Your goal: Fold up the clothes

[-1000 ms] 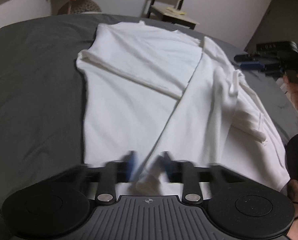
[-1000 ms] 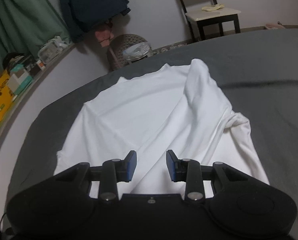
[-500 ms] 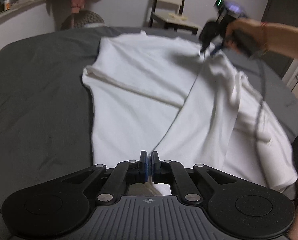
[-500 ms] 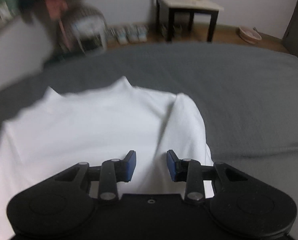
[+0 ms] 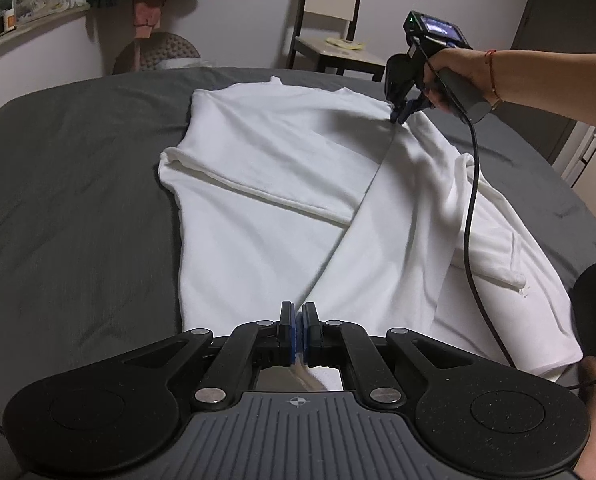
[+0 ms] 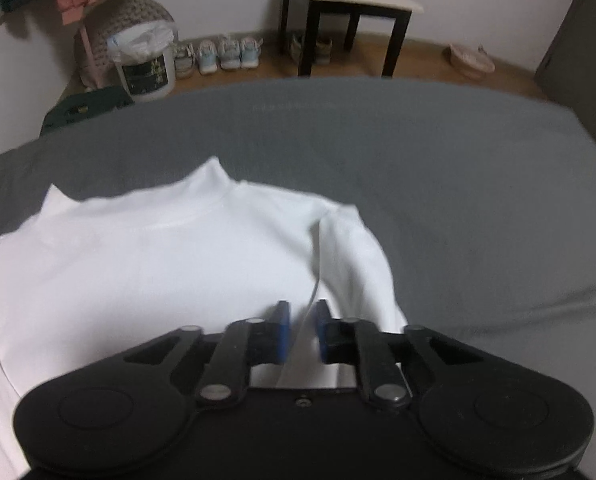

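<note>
Left gripper (image 5: 298,334): jaws together, clamped on the near hem of the white shirt (image 5: 282,184) at bottom centre of the left wrist view. This pins the lower end of the diagonal fold line.

Right gripper (image 6: 301,330): jaws have just been closing on a raised edge of fabric at the shoulder. In its own view a narrow gap shows between the pads, with the fabric edge standing in it; whether the pads press yet cannot be told. In the left wrist view it sits upper right.

Holding both ends lets the folded panel be carried as one straight edge.

The shirt lies flat on the grey bed cover (image 5: 78,184), collar toward the top of the frame, with its right-hand part bunched.
</note>
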A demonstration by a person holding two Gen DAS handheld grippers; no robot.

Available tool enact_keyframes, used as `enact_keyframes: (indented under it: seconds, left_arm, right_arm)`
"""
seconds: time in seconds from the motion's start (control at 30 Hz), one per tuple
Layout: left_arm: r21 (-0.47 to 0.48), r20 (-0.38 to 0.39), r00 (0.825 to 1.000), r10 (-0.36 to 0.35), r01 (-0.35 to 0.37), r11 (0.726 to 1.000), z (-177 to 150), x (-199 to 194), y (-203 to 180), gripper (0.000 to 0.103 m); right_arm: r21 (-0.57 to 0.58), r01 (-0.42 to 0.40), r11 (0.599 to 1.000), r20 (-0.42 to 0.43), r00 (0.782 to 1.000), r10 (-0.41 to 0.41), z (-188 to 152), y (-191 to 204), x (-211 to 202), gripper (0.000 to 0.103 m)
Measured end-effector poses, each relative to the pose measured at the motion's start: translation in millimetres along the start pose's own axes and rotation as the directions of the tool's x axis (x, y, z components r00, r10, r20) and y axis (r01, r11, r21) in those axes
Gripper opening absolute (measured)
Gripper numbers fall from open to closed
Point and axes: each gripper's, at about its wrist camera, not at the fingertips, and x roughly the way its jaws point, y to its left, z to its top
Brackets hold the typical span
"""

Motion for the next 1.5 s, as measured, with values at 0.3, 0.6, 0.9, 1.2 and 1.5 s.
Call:
enact_keyframes:
  seconds: [0.3,0.6,0.9,1.2,1.5]
  left_arm:
    - [-0.019,0.006,1.0,0.027,-0.026,0.999,-1.1,-7.4,5.0,0.003]
    - [-0.029,-0.082,0.994,0.065,-0.068,0.997,-6.8,8.3,13.2,0.003]
    - [-0.138,-0.126,0.991,0.035,-0.053,0.989,-13.2,23.8,29.8,0.004]
    - [-0.165,-0.1,0.993,0.062,-0.078,0.983,-10.5,19.0,29.5,0.004]
    - [-0.394,0.225,0.972,-0.065,0.152,0.906,-4.9,0.4,47.0,0.004]
  right_arm:
    - [0.065,-0.124,0.99,0.047,0.992,0.121,6.7,-10.7,-17.2,0.002]
    - [0.049,-0.179,0.983,0.028,0.984,0.178,6.2,8.0,0.9,0.005]
    - [-0.188,-0.245,0.951,0.103,0.958,0.267,-14.4,-47.3,-59.9,0.051]
    - [-0.671,0.097,0.736,0.3,0.942,0.15,-158.0,-101.2,-90.3,0.053]
    - [-0.506,0.128,0.853,0.422,0.899,0.115,-165.4,-90.1,-46.6,0.055]
